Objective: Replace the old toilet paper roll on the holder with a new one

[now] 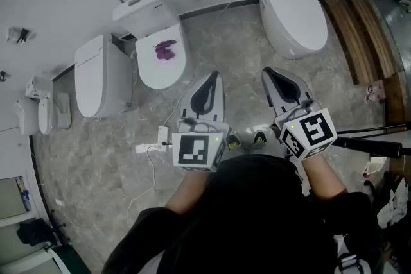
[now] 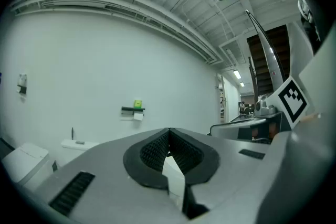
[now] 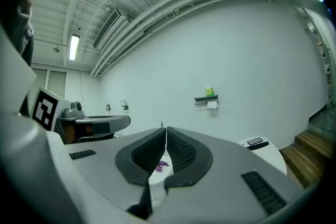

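Observation:
A toilet paper holder (image 2: 133, 110) hangs far off on the white wall, a black shelf with a green item (image 2: 137, 104) on top and a white roll (image 2: 138, 116) under it. The right gripper view has the same holder (image 3: 206, 98) and roll (image 3: 212, 105). My left gripper (image 2: 169, 131) is held level, jaws shut tip to tip with nothing between them. My right gripper (image 3: 164, 128) is likewise shut and empty. In the head view, the left gripper (image 1: 215, 74) and the right gripper (image 1: 266, 70) sit side by side over the floor, well short of the wall.
Several white toilets line the wall: one with a purple thing on its lid (image 1: 160, 54), a closed one to its left (image 1: 96, 77), and a rounded one at the right (image 1: 292, 13). Wooden steps (image 1: 359, 29) rise at far right. A power strip with cable (image 1: 154, 145) lies on the marble floor.

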A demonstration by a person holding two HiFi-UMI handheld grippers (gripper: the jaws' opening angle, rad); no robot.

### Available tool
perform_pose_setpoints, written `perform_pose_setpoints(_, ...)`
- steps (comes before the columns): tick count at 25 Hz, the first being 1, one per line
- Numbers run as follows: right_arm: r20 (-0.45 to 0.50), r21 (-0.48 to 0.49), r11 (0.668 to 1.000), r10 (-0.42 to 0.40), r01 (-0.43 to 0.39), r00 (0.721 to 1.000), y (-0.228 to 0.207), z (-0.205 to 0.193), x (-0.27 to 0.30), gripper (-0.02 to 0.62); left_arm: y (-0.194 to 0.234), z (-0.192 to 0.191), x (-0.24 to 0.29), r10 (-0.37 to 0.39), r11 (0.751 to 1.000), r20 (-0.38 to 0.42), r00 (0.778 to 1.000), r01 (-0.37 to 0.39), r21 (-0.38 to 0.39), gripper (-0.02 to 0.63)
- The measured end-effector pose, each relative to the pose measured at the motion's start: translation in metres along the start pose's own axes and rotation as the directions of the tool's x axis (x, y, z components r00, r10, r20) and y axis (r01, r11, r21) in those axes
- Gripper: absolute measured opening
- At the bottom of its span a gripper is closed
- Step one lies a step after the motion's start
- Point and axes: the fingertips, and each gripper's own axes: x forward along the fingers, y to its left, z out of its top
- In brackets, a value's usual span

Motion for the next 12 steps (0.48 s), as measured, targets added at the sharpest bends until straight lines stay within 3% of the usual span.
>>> perform_pose_setpoints(12,-0.011,-0.020,0.999,-0.035,0.035,0.999,0.020,0.000,0.016,0.020,0.033,-0.003,-0.019,-0.010,1.000,-0.002,1.000,0.010,-0.007,0.023)
